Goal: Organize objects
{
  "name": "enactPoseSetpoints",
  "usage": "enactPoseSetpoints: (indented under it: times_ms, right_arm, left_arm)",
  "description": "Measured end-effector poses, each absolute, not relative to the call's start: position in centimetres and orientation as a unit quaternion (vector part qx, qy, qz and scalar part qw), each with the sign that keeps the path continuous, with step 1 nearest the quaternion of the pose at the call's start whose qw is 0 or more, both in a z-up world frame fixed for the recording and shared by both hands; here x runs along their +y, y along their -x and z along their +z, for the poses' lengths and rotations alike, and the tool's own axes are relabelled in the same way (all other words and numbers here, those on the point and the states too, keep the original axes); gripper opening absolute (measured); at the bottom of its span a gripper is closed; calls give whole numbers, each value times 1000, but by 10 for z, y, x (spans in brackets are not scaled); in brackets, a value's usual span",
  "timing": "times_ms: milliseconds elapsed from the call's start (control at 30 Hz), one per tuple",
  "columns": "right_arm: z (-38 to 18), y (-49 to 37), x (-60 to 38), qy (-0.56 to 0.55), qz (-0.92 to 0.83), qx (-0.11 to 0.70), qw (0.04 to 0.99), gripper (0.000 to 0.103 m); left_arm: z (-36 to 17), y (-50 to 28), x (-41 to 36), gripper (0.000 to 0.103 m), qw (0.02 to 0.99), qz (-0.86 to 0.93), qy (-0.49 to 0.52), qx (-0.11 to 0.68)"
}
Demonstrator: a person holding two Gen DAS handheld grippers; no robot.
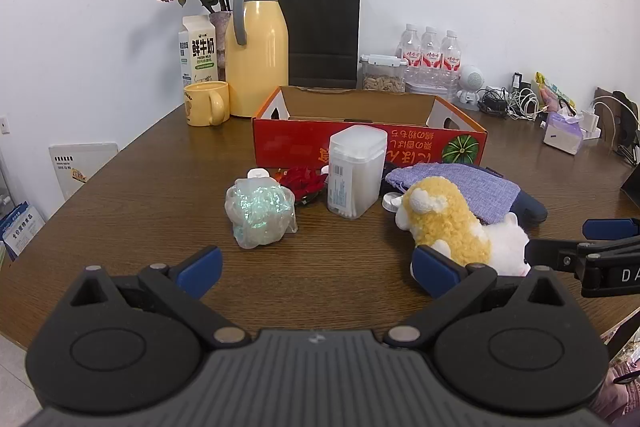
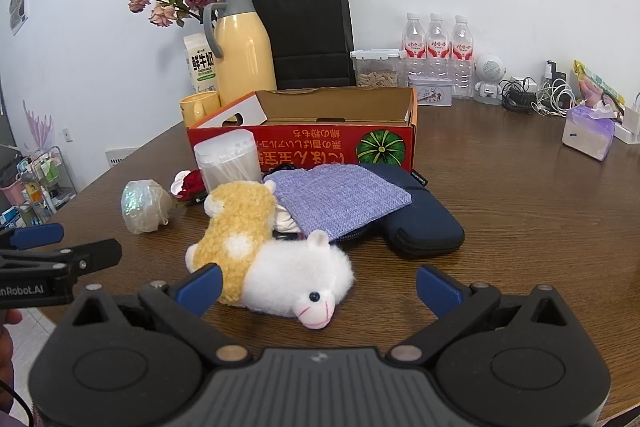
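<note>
A brown wooden tabletop [image 2: 520, 195] carries an open red cardboard box [image 2: 304, 143], with a plush alpaca [image 2: 276, 259] lying on its side in front of it. Smaller things, perhaps a cotton-swab container [image 1: 356, 171] and a crumpled iridescent bag [image 1: 260, 213], sit beside it. The left gripper [image 1: 316, 269] and right gripper [image 2: 318, 283] both hover with fingers spread wide, holding nothing.

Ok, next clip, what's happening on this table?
A person holds two grippers over a brown wooden table, both open and holding nothing. The right gripper hovers just before a yellow-and-white plush alpaca; the left gripper faces a crinkled iridescent plastic bundle and a clear cotton-swab box. The open red cardboard box behind them looks empty, so sorting has not begun.
</note>
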State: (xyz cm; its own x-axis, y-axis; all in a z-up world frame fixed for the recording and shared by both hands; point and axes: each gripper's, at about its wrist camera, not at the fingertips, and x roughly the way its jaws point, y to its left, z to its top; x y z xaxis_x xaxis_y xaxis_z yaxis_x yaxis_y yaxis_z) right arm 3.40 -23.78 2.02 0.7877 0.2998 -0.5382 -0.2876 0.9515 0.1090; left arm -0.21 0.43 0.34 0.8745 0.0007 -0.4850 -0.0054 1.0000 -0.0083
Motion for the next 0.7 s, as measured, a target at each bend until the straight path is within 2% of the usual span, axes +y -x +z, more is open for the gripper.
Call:
enactPoseSetpoints:
  times_ms: [700]
  right_arm:
    - [19,-34,-238,-12,155,286,946,103]
  left_arm:
    - [4,2,5,103,968,1,6,251]
